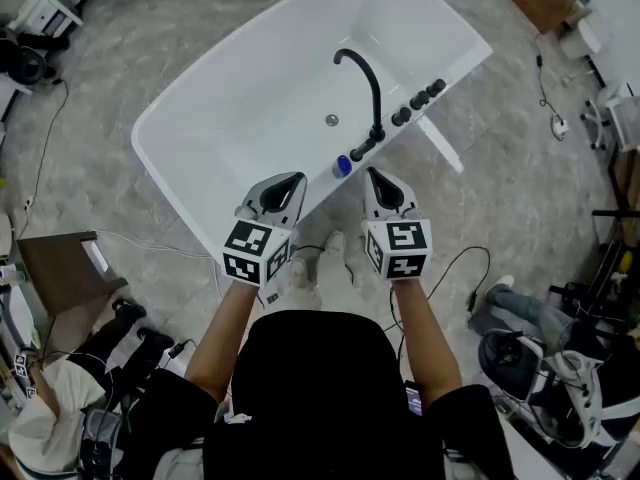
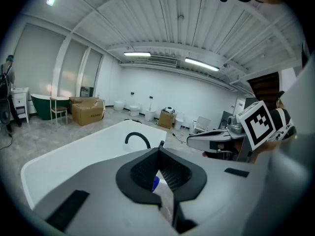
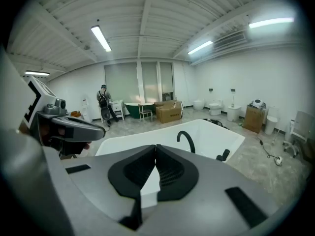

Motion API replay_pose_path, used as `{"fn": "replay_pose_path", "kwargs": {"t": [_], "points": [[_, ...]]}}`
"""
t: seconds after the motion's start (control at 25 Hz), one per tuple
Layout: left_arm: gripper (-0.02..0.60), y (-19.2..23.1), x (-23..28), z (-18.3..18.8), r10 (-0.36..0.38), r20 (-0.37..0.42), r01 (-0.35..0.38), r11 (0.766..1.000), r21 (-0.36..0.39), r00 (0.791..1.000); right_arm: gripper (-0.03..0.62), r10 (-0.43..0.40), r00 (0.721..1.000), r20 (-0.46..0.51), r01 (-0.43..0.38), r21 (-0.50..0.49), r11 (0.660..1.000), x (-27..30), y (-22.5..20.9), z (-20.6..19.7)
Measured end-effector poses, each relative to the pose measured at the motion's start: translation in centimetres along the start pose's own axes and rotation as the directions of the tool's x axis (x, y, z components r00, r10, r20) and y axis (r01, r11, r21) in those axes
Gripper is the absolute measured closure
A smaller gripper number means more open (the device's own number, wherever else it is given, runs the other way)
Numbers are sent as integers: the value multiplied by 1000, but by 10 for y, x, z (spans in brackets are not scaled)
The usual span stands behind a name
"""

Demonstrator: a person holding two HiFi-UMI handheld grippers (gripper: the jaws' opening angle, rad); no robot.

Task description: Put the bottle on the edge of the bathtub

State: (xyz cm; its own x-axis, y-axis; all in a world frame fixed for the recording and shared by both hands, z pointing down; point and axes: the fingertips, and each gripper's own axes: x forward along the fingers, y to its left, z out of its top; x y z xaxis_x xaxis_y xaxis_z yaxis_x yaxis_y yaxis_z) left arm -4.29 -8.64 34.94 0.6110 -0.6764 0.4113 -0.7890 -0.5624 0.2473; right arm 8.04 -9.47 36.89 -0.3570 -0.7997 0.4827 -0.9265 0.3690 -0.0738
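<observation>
The white bathtub (image 1: pixel 200 138) lies slanted ahead of me, and its black faucet (image 1: pixel 372 86) rises from the near rim. A small bottle with a blue cap (image 1: pixel 343 166) stands on that rim beside the faucet base. It is between the tips of my two grippers, and neither touches it. My left gripper (image 1: pixel 297 179) is just left of it, shut and holding nothing. Its own view shows the blue cap (image 2: pixel 155 183) through the hollow behind the touching tips (image 2: pixel 160 146). My right gripper (image 1: pixel 371 174) is just right of the bottle, shut and empty (image 3: pixel 156 146).
Black tap knobs (image 1: pixel 420 98) line the rim past the faucet. Cables (image 1: pixel 465 268) and gear lie on the grey floor around me. A cardboard box (image 3: pixel 170 111), a green tub (image 3: pixel 133 107) and a standing person (image 3: pixel 104 103) are far across the room.
</observation>
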Motion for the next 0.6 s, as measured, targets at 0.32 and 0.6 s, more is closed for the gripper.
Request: {"fn": "replay_pose_path", "kwargs": {"t": [0.32,0.6], "points": [[568,-11,-6,49,-9,63,5,999,53,998,570,5,994,107,1,-51,999,-20,2,58],[568,-22,-15,98,-16,148,3,996,86,989,571,14,982,188,4,-96,995,-42,2,106]]}}
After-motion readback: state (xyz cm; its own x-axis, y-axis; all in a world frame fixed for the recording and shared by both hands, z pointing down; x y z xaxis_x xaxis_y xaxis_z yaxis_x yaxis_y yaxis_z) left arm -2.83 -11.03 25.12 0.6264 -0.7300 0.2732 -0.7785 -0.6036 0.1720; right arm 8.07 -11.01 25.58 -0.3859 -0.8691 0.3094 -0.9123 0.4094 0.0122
